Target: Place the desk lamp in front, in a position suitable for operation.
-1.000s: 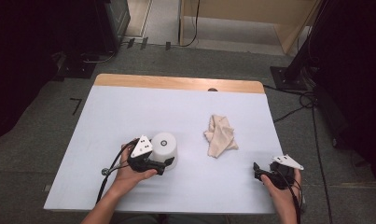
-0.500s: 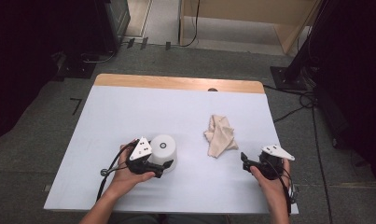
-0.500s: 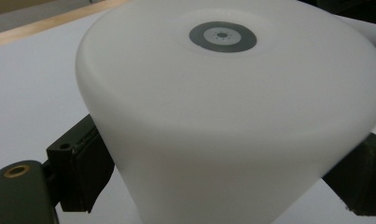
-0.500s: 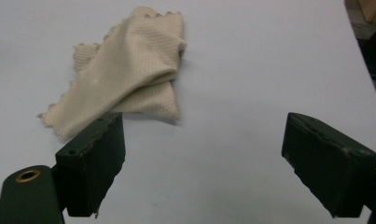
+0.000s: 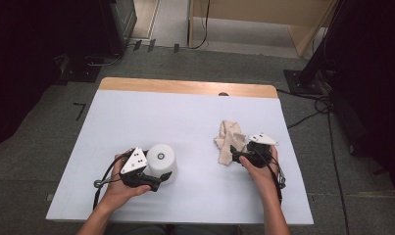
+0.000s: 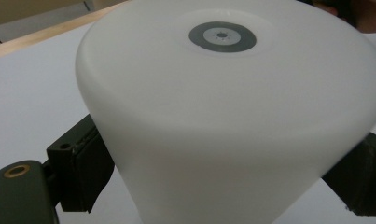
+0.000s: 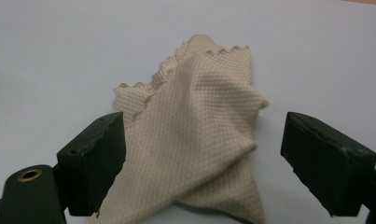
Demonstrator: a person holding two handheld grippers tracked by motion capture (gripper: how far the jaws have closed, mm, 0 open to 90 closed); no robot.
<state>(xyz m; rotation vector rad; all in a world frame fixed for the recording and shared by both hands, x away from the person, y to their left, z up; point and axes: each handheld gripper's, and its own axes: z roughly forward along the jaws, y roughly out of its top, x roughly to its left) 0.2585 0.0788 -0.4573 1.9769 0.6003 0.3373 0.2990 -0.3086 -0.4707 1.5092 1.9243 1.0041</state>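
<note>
White table top (image 5: 185,117) with wooden far edge (image 5: 185,87), grey floor (image 5: 53,127), black cables (image 5: 327,127) beside it.

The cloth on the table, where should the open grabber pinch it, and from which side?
Pinch the raised fold of the beige cloth that bunches up between the right gripper's open jaws, probably best. It stands up off the table, so the jaws can close around it. Come from the person's side, low along the table, as the gripper already points.

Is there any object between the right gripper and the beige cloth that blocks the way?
Nothing visible does. The right gripper has open jaws on either side of the beige cloth, which lies crumpled on the white table; the pads are not pressing it.
</note>
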